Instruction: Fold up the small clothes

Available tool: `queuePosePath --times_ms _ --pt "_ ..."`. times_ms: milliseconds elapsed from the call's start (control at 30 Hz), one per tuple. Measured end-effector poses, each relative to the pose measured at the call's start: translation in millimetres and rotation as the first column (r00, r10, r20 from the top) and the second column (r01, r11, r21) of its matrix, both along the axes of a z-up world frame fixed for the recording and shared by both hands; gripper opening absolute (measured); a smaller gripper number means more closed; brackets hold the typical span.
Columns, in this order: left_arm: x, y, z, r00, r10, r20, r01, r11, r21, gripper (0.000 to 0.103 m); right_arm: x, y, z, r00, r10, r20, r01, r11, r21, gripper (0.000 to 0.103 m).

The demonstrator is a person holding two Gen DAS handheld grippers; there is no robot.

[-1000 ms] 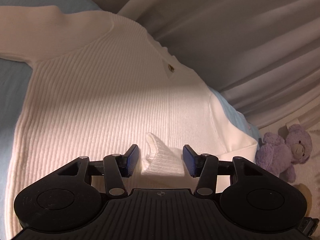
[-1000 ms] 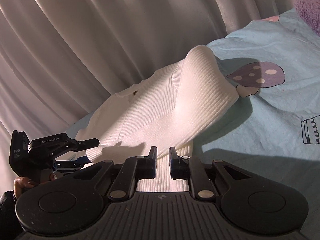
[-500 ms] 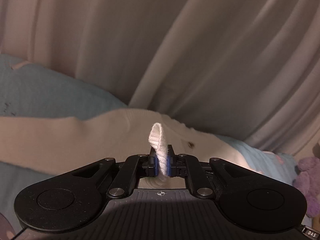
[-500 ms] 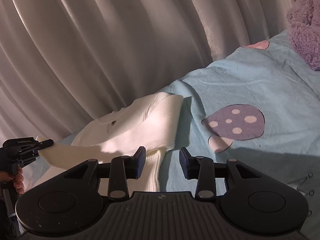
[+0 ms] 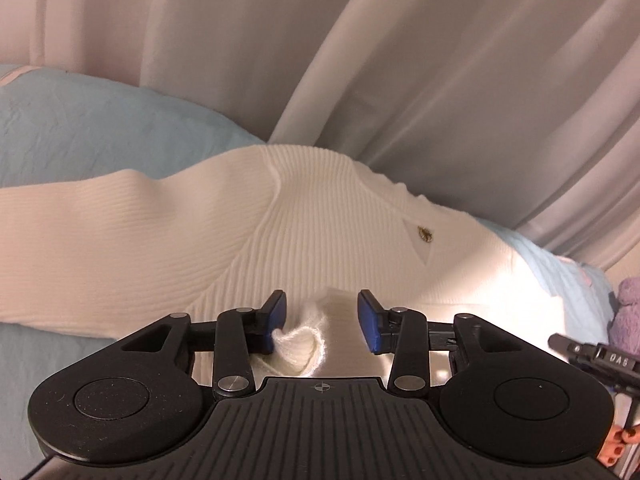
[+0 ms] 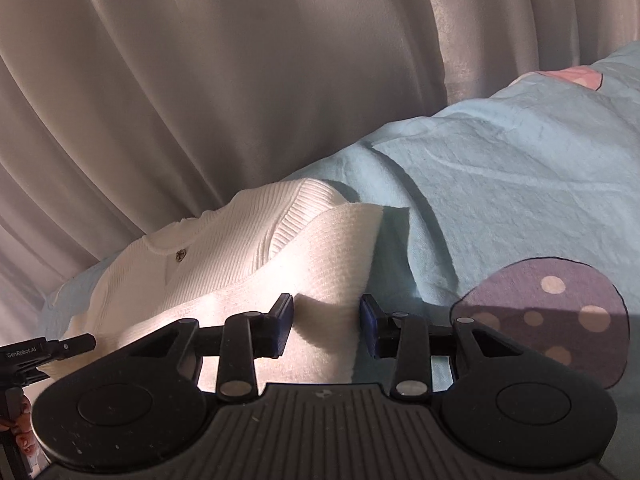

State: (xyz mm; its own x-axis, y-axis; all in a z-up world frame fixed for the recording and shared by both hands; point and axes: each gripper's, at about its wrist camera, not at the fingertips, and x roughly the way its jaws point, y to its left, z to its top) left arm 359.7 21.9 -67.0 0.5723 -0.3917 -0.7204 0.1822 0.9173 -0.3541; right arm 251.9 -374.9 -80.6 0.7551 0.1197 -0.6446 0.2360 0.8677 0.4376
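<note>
Left hand-held gripper (image 5: 322, 322): clamped on sweater cuff (image 5: 298, 346) half a second ago, now spread apart, cuff loose against left pad. Left sleeve (image 5: 120, 240) now laid across sweater body. Right hand-held gripper (image 6: 326, 326): parted wider, moved over folded right sleeve (image 6: 328, 256).

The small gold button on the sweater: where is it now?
The gold button sits at the white sweater's neckline, right of centre in the left wrist view, below the curtain.

Warm light falls low across my white sweater (image 5: 328, 248), bleaching its near edge to glare, while the curtain (image 6: 240, 80) stays dim. My right gripper (image 6: 326, 322) throws a hard shadow on the knit. Fisheye bending curves every edge; corners go black.
</note>
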Motion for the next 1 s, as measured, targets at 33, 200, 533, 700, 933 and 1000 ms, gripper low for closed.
queuePosePath --times_ms 33,200,533,700,933,1000 --pt "2 -1 -1 1.000 -0.005 -0.005 0.005 1.000 0.023 0.015 2 2 0 1.000 0.002 0.000 -0.002 1.000 -0.014 0.034" --pt "4 -1 13 0.997 -0.006 0.075 0.003 0.999 0.036 0.007 1 14 10 0.999 0.003 0.047 0.004 0.992 -0.128 0.009" --pt "40 -49 27 0.967 -0.030 0.252 -0.018 0.982 0.186 0.009 -1 8 12 0.992 -0.109 0.064 0.124 0.940 -0.317 0.007" --pt "46 -29 12 0.980 0.042 0.196 -0.073 0.985 0.157 0.041 -18 -9 12 0.985 -0.149 0.092 0.168 0.951 -0.260 0.013" --pt "28 -1 4 0.988 0.009 0.153 -0.020 0.997 0.073 0.063 -14 -11 0 0.993 -0.109 0.049 0.115 0.986 -0.123 0.019" --pt "26 -3 1 0.989 -0.013 0.150 -0.001 0.996 0.089 0.065 -13 -3 0 0.995 -0.090 0.049 0.096 0.985 -0.143 0.021"
